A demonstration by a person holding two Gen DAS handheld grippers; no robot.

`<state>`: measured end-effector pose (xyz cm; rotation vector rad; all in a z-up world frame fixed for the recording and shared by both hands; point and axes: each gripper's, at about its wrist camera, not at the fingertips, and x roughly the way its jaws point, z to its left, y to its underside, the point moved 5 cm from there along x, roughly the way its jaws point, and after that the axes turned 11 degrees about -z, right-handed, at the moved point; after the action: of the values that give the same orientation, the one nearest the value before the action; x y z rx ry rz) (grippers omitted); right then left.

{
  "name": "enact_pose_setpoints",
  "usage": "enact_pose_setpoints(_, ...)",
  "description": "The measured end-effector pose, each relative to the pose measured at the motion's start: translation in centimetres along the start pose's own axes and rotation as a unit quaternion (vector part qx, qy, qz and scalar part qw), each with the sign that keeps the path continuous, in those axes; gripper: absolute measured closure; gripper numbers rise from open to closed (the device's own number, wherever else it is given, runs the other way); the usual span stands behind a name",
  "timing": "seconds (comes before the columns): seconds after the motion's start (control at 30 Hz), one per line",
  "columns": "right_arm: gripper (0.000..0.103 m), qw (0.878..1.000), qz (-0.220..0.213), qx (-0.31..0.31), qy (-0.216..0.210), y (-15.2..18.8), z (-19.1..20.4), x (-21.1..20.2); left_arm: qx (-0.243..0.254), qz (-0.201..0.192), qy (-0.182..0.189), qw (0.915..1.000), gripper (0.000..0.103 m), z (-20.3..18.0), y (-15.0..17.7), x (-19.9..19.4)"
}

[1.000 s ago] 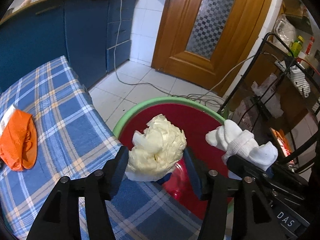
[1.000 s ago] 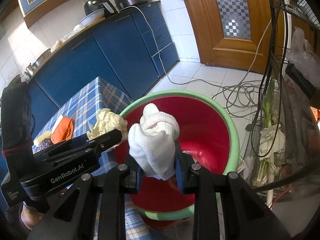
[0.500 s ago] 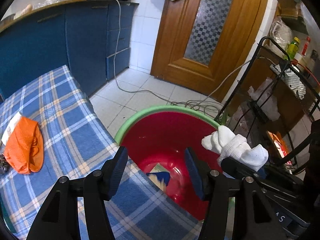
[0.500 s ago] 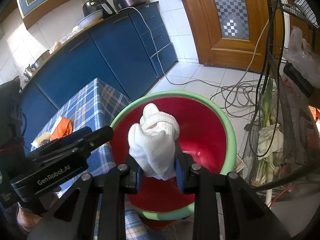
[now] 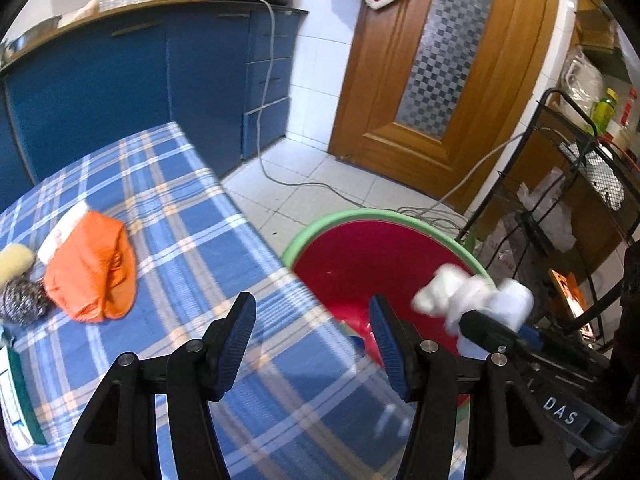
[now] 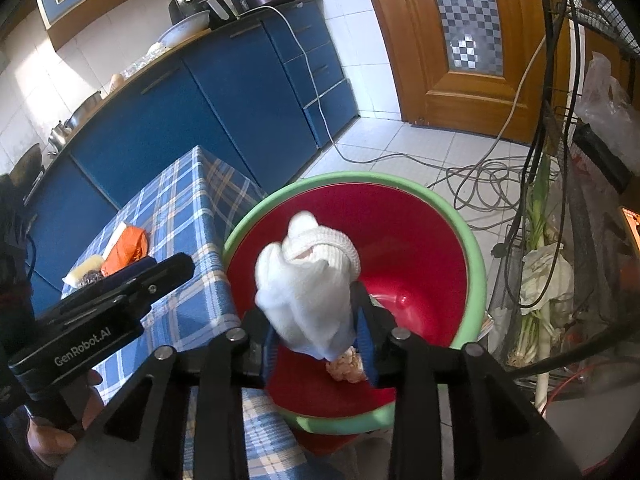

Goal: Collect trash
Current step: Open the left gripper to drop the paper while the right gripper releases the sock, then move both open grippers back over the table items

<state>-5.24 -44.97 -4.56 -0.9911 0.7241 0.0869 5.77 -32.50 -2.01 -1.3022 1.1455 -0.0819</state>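
Red bin [image 6: 416,240] with green rim, blue plaid tablecloth [image 5: 192,240], orange bag [image 5: 92,268], white cloth [image 6: 308,288]

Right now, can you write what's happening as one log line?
left gripper: open, nothing held | right gripper: shut on white cloth over red bin | orange bag: on table

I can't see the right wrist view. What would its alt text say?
The right gripper holds a white cloth wad above a red bin with a green rim, beside a blue plaid table. The left gripper reaches in from the left, with blue cabinets and a wooden door behind.
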Motion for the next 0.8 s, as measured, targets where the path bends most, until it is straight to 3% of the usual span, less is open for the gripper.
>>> enact_pose_setpoints(0.1, 0.053, 1.0, -0.006, -0.002, -0.004, -0.1, 0.3, -0.3, -0.009, -0.003, -0.011, 0.9999, 0.043, 1.1, 0.2, -0.8)
enact_pose_setpoints(0.2, 0.049, 1.0, -0.01, -0.008, -0.007, -0.2, 0.8, -0.6, -0.019, -0.007, -0.024, 0.9995, 0.043, 2.3, 0.3, -1.8)
enact_pose_setpoints(0.53, 0.044, 0.999, -0.012, -0.025, -0.021, 0.3, 3.0, -1.0, -0.049, -0.023, -0.097, 0.9939, 0.043, 8.2, 1.1, -6.1)
enact_pose_setpoints(0.8, 0.04, 0.999, -0.009, -0.038, -0.027, 0.8, 4.7, -1.0, -0.089, -0.032, -0.165, 0.9817, 0.043, 14.2, 2.2, -9.3)
